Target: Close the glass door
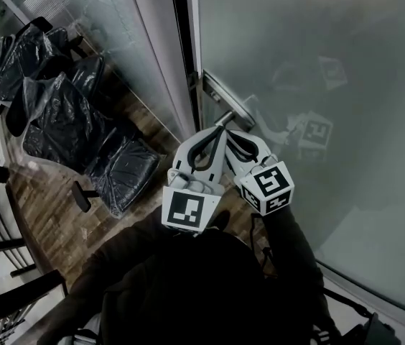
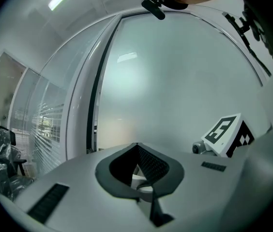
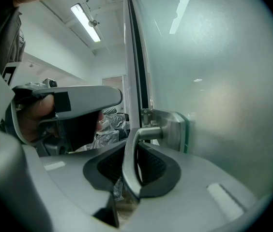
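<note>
Frosted glass door (image 1: 317, 63) fills the right side of the head view. Its free edge stands just beside the white frame post (image 1: 161, 49), w/ a narrow dark strip btwn them; can't tell if it's fully latched. The metal lever handle (image 1: 225, 119) sticks out from a steel plate (image 1: 224, 93) at the door's edge, approx mid-picture.

Right tongs (image 1: 233, 134) are clamped on the lever handle. In the right gripper view the lever handle (image 3: 129, 166) runs down btwn the two dark pads, both against it, so the right tongs (image 3: 132, 149) stand only as wide as the lever. The steel plate (image 3: 174, 129) sits right behind, w/ the glass door (image 3: 228, 81) to its right.

Left tongs (image 1: 212, 136) sit just beside the right ones, to the left of the lever handle and not on it. In the left gripper view the left tongs (image 2: 137, 148) are narrow, tips meeting, nothing gripped. The glass door (image 2: 175, 81) is straight ahead and the right gripper's marker cube (image 2: 226, 132) is low right. The right gripper view shows a hand (image 3: 32, 115) around the left gripper's body at far left.

Past the frame post, office chairs wrapped in black plastic (image 1: 66, 121) stand on a wood floor (image 1: 44, 221), well apart from the door. A ceiling light (image 3: 85, 16) shows top left in the right gripper view
</note>
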